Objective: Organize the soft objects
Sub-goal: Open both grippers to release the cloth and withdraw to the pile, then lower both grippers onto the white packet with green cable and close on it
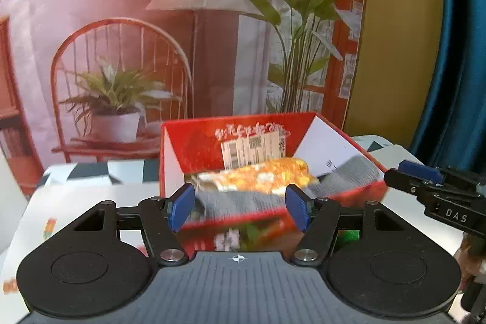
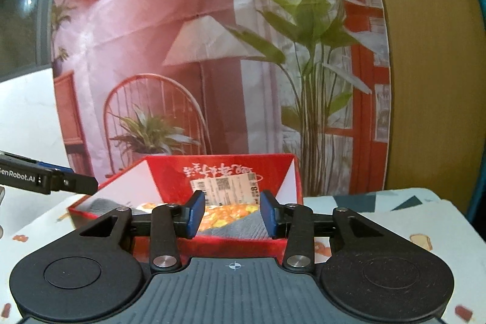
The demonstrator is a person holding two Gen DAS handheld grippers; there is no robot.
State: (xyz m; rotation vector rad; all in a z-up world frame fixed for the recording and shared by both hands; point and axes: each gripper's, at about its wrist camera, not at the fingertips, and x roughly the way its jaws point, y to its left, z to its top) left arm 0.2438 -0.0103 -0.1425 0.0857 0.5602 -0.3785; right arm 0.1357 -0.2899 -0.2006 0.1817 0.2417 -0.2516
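Observation:
A red box [image 1: 194, 148] [image 2: 282, 172] stands open on the table with a shipping label on its back wall. Inside lie a grey knitted cloth [image 1: 243, 199] [image 2: 243, 225] and, on top of it, an orange-and-yellow patterned soft item [image 1: 267, 176] [image 2: 224, 213]. My left gripper [image 1: 240, 207] hangs open in front of the box's near rim, nothing between its blue pads [image 1: 182, 207]. My right gripper [image 2: 232, 213] is also open just before the box, empty. Its black arm [image 1: 437, 190] shows at the right of the left wrist view.
The table [image 2: 379, 217] wears a white cloth with small prints and dark triangles. A printed backdrop [image 1: 121, 20] of a chair, lamp and plants hangs behind the box. A teal curtain [image 1: 455, 50] is at the far right. The left gripper's arm [image 2: 45, 179] enters the right wrist view from the left.

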